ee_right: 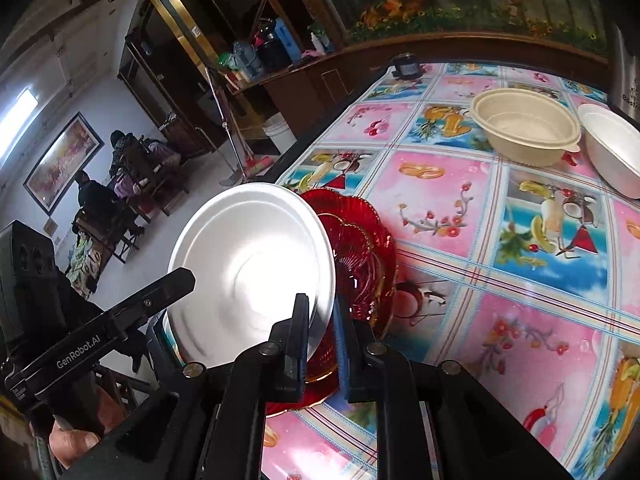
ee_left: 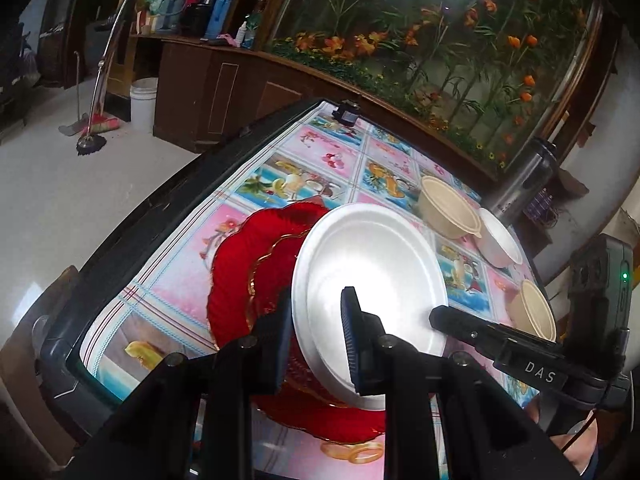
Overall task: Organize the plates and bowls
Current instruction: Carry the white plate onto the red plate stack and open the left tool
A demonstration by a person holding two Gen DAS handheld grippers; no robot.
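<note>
Left wrist view counts two plates and three bowls: one white foam plate (ee_left: 372, 280), one red glass plate (ee_left: 248, 264), two beige bowls (ee_left: 448, 208) (ee_left: 534, 312) and one white bowl (ee_left: 500, 244). I hold the white plate tilted on edge, its round hollow face turned toward my right side, above the red plate near the counter's (ee_left: 168, 280) left edge. My left gripper (ee_left: 320, 344) has its fingers nearly closed, pinching the plate's rim. My right gripper (ee_right: 322, 340) grips the opposite rim, fingers almost fully together. The white plate is smooth and matte, while the red one is ribbed, scalloped and gold-edged, lying flat, I think, on the glossy fruit-print cloth. The bowls sit toward the far right corner, upright; the second beige one is only partly visible.
</note>
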